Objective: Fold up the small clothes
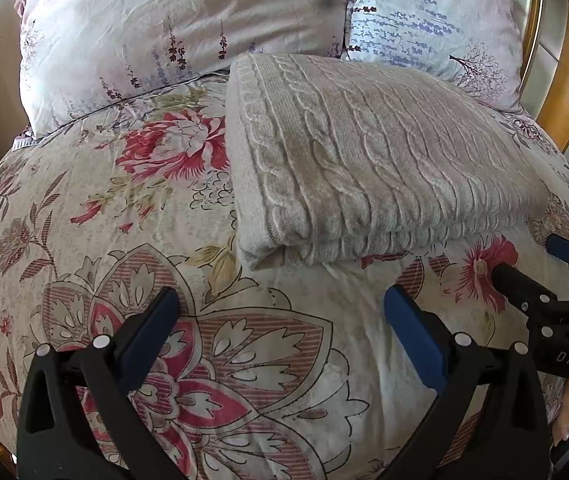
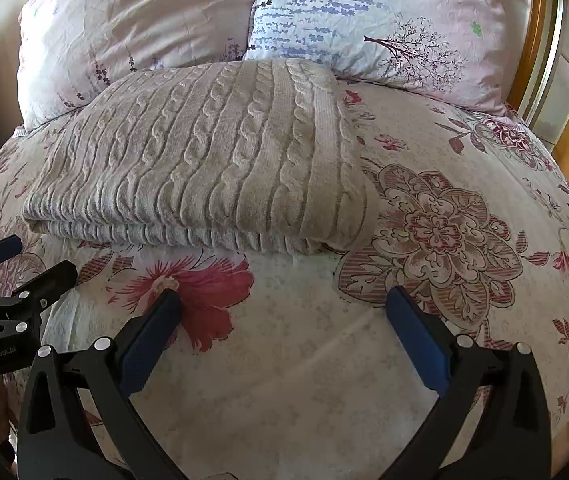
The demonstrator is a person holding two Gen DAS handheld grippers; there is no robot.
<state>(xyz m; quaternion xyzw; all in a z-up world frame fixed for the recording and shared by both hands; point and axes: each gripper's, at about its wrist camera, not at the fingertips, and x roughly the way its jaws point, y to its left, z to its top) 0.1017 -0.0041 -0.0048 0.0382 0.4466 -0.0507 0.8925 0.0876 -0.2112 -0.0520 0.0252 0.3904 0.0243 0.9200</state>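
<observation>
Bedspread (image 1: 84, 208): floral, covering the whole bed.
Pillows (image 1: 172, 28): two propped at the head, against the knit's far edge.
Cable-knit (image 2: 212, 160): folded flat mid-bed, long axis across the bed, folded edge facing both grippers; garment type unclear.
Left gripper (image 1: 282, 304): jaws spread wide, empty, just short of the knit.
Right gripper (image 2: 284, 304): likewise released, empty, beside the left one.
Headboard (image 2: 532, 40): wooden, cut off at the frame.
</observation>
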